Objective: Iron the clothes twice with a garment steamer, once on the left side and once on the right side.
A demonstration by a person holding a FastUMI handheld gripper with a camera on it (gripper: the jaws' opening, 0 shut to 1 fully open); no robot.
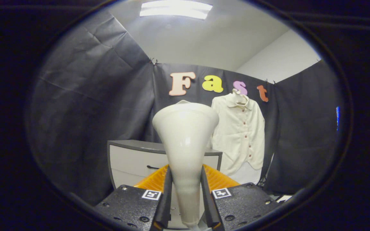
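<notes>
Black cloth walls the booth, white ceiling with one light panel point(176, 9) above. Gripper point(186, 192) fingers clamp one steamer point(185, 138) by its narrow handle, both sides pressing, flared head up. One cream shirt point(239, 134) hangs on the back wall, beyond the steamer. One grey drawer cabinet point(133, 157) stands behind it.

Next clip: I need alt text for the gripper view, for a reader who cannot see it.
The gripper is shut on the handle of a white garment steamer, its wide head pointing up. Beyond it, to the right, a cream shirt hangs against the booth wall, beside a grey-and-white drawer cabinet.
</notes>
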